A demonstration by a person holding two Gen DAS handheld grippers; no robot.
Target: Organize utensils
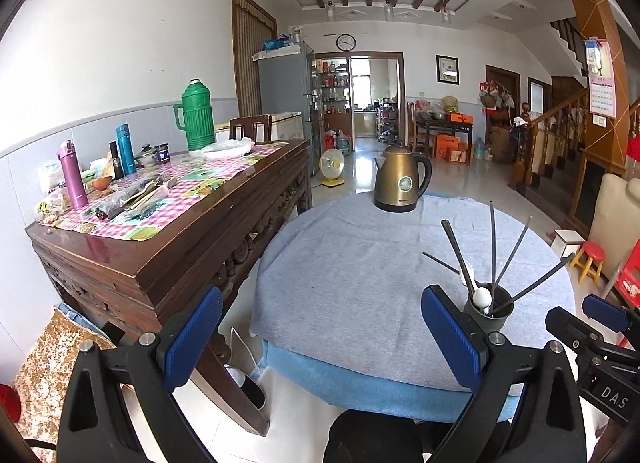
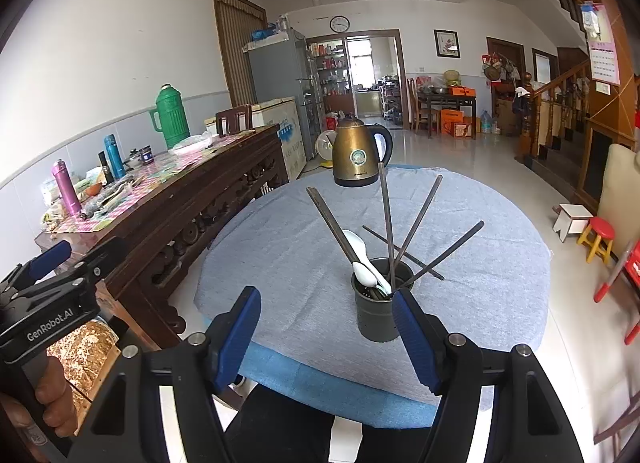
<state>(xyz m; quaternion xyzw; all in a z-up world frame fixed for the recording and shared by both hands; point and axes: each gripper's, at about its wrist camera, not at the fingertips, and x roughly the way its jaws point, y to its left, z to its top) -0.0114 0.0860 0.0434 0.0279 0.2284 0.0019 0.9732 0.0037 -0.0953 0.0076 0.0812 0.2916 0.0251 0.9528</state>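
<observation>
— Grey holder [image 2: 378, 313] on the round table [image 2: 280, 247] has the chopsticks [image 2: 386, 219] and 2 spoons [image 2: 366, 263] in it; sorting looks done.

— Left gripper [image 1: 322, 337] and right gripper [image 2: 326, 337] gape, empty. Next: back away without tipping it.

A dark utensil holder [image 2: 378, 311] stands upright, holding fanned dark chopsticks [image 2: 386, 219] and white spoons [image 2: 362, 259].

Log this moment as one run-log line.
left gripper: open, empty | right gripper: open, empty | chopsticks, spoons: in holder | one chopstick: on table
</observation>
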